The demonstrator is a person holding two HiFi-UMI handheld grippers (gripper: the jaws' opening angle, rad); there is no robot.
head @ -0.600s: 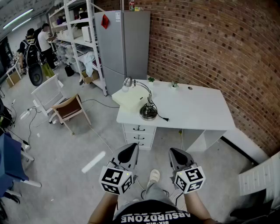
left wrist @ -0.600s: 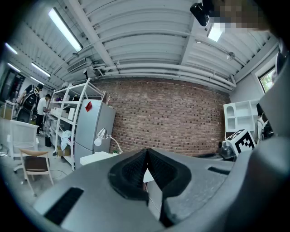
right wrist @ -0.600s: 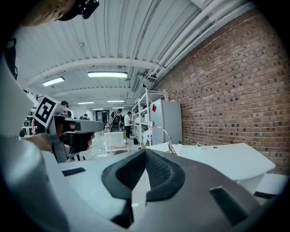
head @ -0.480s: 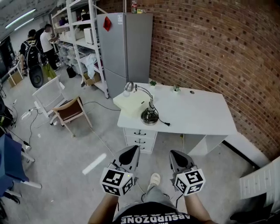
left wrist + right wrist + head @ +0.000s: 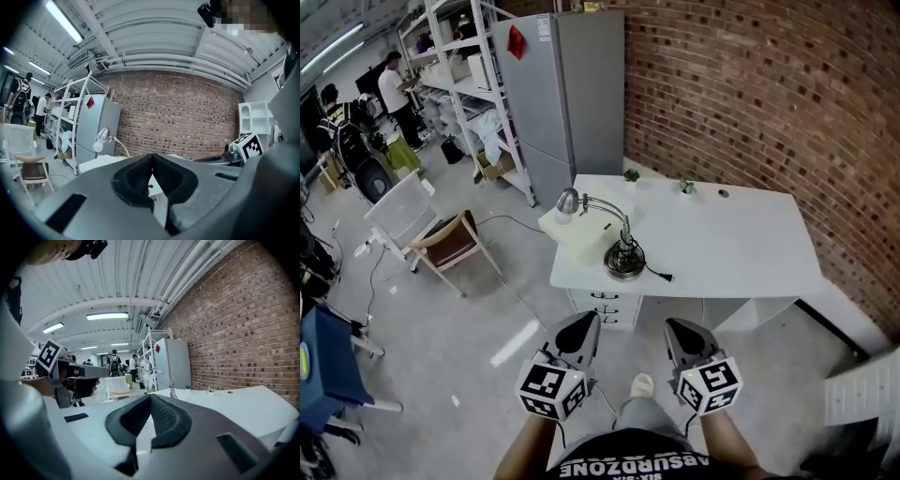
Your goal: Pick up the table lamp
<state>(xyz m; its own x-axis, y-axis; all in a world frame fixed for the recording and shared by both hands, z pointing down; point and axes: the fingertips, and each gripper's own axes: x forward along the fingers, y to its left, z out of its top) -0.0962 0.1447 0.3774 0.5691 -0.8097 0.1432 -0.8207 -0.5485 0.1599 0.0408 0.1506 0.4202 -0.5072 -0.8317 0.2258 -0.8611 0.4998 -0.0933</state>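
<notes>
1. Change noted: against the earlier head views, the counter [image 5: 741, 244] and the lamp [image 5: 624, 261] now sit larger and lower in frame. We have closed on the counter, though a stretch of floor still lies between it and us.
2. Nothing on the counter has shifted. Both tongs ride in the same spot ahead of the body as before, roughly level.
3. Bearing on the task: we judge this to be the approach. No reach has begun and the lamp is untouched.
4. Lamp position: upright at the counter's left near corner, with its round base close to the front edge. The neck arches left, so the head hangs over a cream pad [image 5: 579, 234]. A cord [image 5: 661, 274] trails right from the base.
5. Left tongs [image 5: 579, 323]: clenched. Its own view shows the pads meeting at the tip with nothing between them. It touches nothing and is well apart from the lamp, which shows ahead and to the left in that view.
6. Right tongs [image 5: 681, 330]: clenched likewise, pads together on nothing and touching nothing. The lamp shows far ahead in its view.
7. Requirement, in our judgement: one pair of tongs must be released wide before it can take the neck or base.
</notes>
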